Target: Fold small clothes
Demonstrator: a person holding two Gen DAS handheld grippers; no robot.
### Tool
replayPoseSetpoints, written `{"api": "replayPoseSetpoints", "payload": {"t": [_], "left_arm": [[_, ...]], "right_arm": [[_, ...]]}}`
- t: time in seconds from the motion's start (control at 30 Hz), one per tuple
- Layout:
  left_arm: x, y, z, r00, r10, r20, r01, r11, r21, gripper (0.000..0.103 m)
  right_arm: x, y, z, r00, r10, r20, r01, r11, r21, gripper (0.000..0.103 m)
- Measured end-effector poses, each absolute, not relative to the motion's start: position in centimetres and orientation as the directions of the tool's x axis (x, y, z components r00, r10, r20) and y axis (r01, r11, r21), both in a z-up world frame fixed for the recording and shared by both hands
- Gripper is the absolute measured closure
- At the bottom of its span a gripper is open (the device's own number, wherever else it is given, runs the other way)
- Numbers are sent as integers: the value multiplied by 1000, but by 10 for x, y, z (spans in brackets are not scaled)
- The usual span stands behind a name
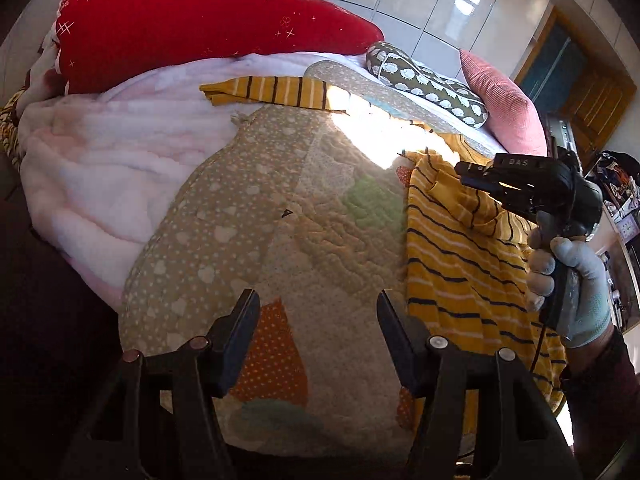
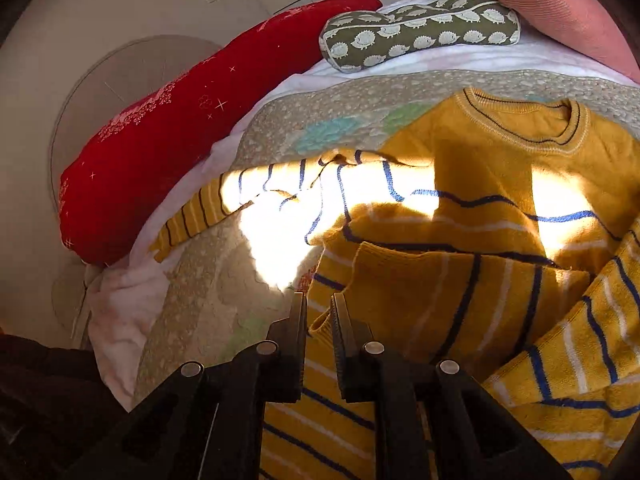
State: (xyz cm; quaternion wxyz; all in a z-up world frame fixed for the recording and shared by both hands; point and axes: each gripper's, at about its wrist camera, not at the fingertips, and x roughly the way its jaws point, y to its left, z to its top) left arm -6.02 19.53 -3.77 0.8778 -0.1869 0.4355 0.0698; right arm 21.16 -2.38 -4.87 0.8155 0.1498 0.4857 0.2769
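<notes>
Clearly the fold is only begun: the right claw (image 2: 319, 312) pinches a sleeve cuff of the mustard-yellow striped knit sweater (image 2: 460, 280); left claw (image 1: 318, 312) stands apart, empty.

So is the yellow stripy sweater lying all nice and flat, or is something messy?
A bit messy. The yellow striped sweater lies neck up on the quilt, but one sleeve sticks far out sideways toward the red pillow, and its other side is bunched over the body.
</notes>
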Motion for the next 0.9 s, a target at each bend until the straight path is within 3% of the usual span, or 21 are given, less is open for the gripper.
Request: {"api": "replayPoseSetpoints", "payload": {"t": [0.07, 0.13, 0.33, 0.47, 0.7, 0.9], "left_arm": [[-58, 199, -42, 606, -48, -794, -284, 919, -272, 43], [-55, 198, -45, 605, -55, -794, -275, 922, -273, 43], [-41, 184, -56, 589, -78, -804, -229, 939, -258, 42], [-25, 172, -50, 579, -118, -806, -182, 946, -270, 42], [65, 124, -15, 598, -146, -788, -26, 979, -200, 35], [162, 80, -40, 513, -145, -846, 16, 987, -159, 35]], "right_arm": [[195, -44, -40, 406, 595, -693, -303, 804, 512, 63], [179, -80, -30, 452, 568, -687, -278, 822, 497, 57], [154, -205, -16, 565, 314, -763, -68, 939, 336, 56], [154, -274, -21, 580, 275, -767, 68, 922, 382, 56], [162, -294, -40, 590, 398, -703, 84, 835, 543, 56], [155, -285, -52, 568, 456, -685, 55, 810, 584, 56]]}}
